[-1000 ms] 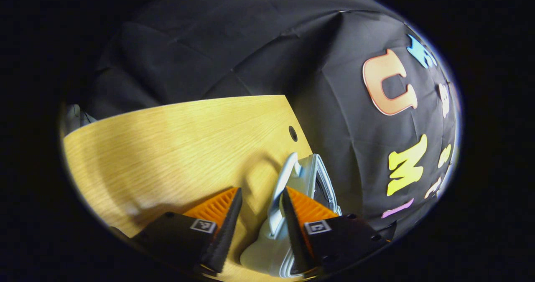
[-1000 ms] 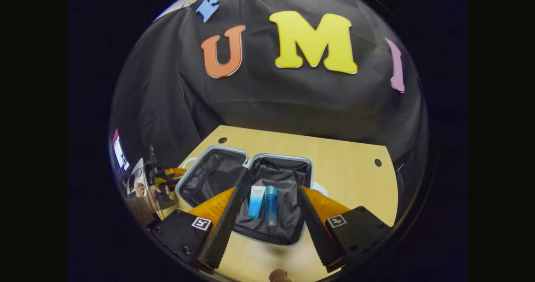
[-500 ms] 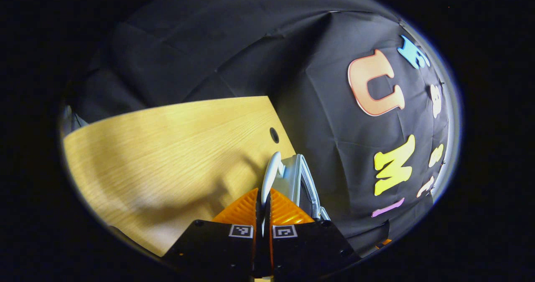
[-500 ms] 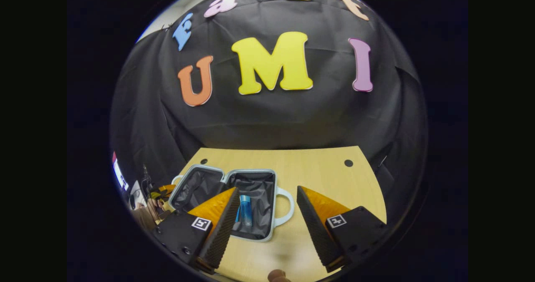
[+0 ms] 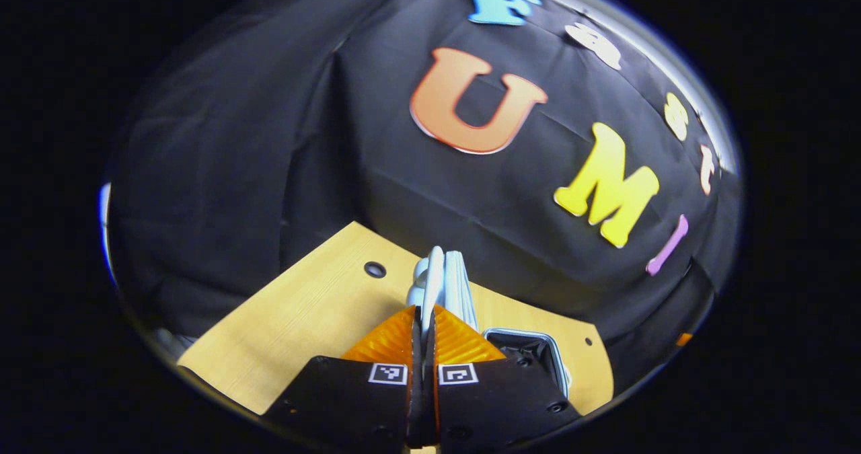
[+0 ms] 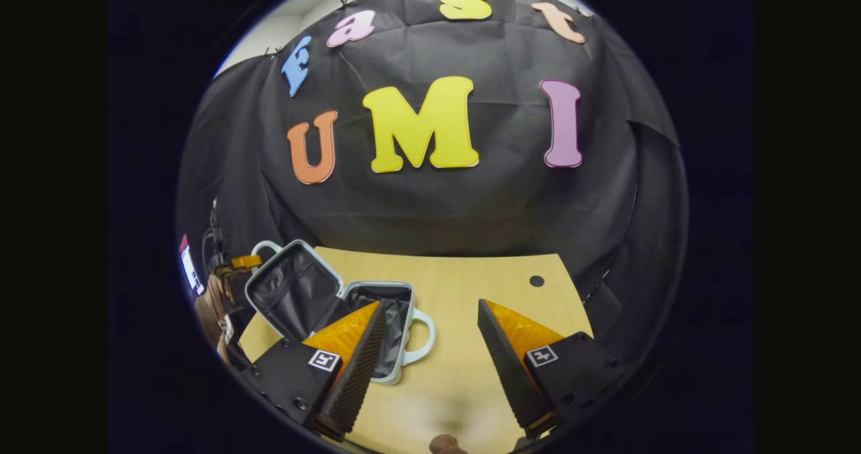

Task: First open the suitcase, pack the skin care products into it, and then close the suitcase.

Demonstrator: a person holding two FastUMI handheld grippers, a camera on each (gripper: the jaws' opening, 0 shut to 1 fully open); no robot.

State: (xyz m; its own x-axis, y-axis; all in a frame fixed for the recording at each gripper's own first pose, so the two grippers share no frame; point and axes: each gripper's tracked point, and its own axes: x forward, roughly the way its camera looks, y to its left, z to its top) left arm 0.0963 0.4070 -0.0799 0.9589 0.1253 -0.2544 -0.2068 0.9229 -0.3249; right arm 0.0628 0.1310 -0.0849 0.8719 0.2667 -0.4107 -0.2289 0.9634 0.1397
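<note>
The wooden table (image 6: 464, 286) is taking up the lower part of both views, its far edge running close along the black cloth wall (image 6: 437, 205). In the right gripper view the right half of the tabletop is lying bare up to a round cable hole (image 6: 536, 281) near the far right corner. In the left gripper view a second hole (image 5: 375, 270) is sitting near the far left corner, with bare wood spreading left of the suitcase.

The suitcase (image 6: 336, 306) is resting on the left part of the table. Its lid (image 6: 292, 296) is standing raised at a slant, dark lining facing the base, and the base (image 6: 393, 319) is lying flat and open, its side handle (image 6: 422, 336) pointing toward the free tabletop. The skin care products cannot be made out; the right gripper's near finger is covering part of the base.

The left gripper (image 5: 424, 319) is clamping the lid handle (image 5: 430, 286), both fingers pressing on it, with the lid's edge showing upright just beyond. In the right gripper view this gripper and the hand (image 6: 215, 299) holding it are showing at the far left, beside the lid.

The right gripper (image 6: 430, 333) is hovering over the near table edge, fingers spread wide and holding nothing, the suitcase base lying behind its left finger.
</note>
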